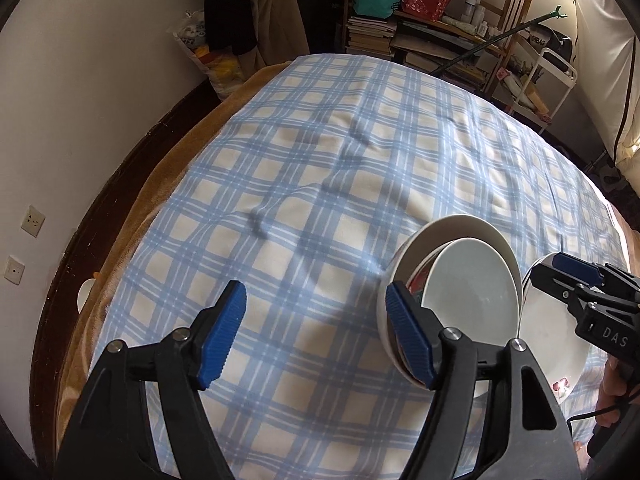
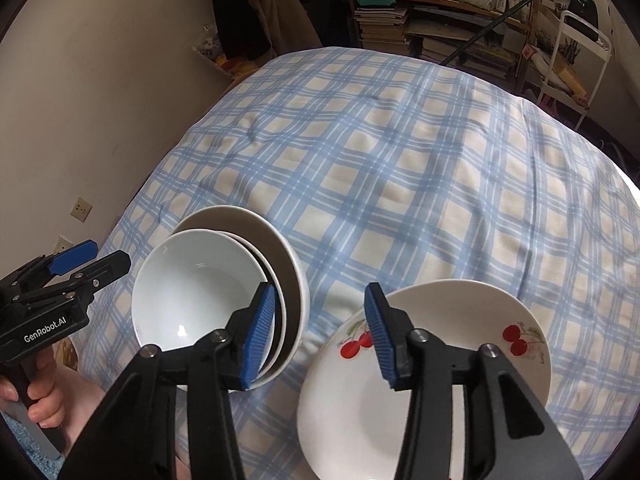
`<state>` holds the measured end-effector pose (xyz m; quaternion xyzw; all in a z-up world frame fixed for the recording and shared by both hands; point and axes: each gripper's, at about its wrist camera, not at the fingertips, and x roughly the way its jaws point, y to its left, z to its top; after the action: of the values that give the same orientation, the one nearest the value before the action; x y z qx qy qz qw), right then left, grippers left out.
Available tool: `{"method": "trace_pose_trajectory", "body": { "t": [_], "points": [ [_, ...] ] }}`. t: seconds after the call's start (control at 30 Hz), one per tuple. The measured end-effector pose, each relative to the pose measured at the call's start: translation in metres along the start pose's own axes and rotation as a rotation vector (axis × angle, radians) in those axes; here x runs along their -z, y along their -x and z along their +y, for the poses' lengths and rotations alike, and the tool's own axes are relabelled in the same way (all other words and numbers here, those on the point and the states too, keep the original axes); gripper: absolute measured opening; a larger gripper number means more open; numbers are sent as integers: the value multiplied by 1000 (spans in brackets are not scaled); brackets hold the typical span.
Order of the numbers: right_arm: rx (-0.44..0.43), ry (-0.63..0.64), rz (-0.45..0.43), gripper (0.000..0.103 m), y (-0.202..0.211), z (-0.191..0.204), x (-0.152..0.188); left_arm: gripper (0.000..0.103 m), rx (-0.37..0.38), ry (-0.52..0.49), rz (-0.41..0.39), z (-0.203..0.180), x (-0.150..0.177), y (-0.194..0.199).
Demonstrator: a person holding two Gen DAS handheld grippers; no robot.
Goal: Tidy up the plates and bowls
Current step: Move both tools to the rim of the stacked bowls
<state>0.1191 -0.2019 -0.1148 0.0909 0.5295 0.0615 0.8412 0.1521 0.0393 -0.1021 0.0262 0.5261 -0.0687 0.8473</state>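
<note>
Three nested bowls (image 2: 208, 304) lie on the checked bedspread (image 2: 400, 152), tipped so their mouths face the cameras. Just beside them to the right lies a cherry-printed plate (image 2: 440, 360), face up, its far rim raised. The left gripper (image 1: 316, 332) hangs with its fingers apart over bare cloth, clamping nothing. The right gripper (image 2: 320, 332) also has its fingers apart, empty, one over the bowls, one over the plate. Shelves (image 2: 440, 20) stand beyond the bed.
</note>
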Motion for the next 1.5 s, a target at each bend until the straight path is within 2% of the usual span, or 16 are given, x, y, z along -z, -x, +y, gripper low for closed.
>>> {"method": "trace_pose_trajectory", "body": {
  "t": [0.03,0.1,0.23,0.33,0.43,0.73,0.83,1.5],
  "points": [
    [4,1,-4,62,1,-2,-1,73,10,13,14,4,-1,-3],
    [17,7,-7,75,1,-4,-2,73,30,29,42,9,-2,-10],
    [61,21,8,89,-7,-7,-1,74,46,40,75,14,-3,-17],
    [99,32,23,90,-16,-10,2,75,56,43,77,16,-3,-17],
    [100,23,40,90,-21,-13,3,76,119,55,87,17,-3,-17],
    [92,4,50,90,-24,-18,4,77,100,40,109,15,-1,-20],
    [92,3,50,91,-25,-19,4,81,97,35,112,13,0,-22],
    [107,4,71,91,-31,-16,6,81,102,47,158,10,0,-37]
  ]
}}
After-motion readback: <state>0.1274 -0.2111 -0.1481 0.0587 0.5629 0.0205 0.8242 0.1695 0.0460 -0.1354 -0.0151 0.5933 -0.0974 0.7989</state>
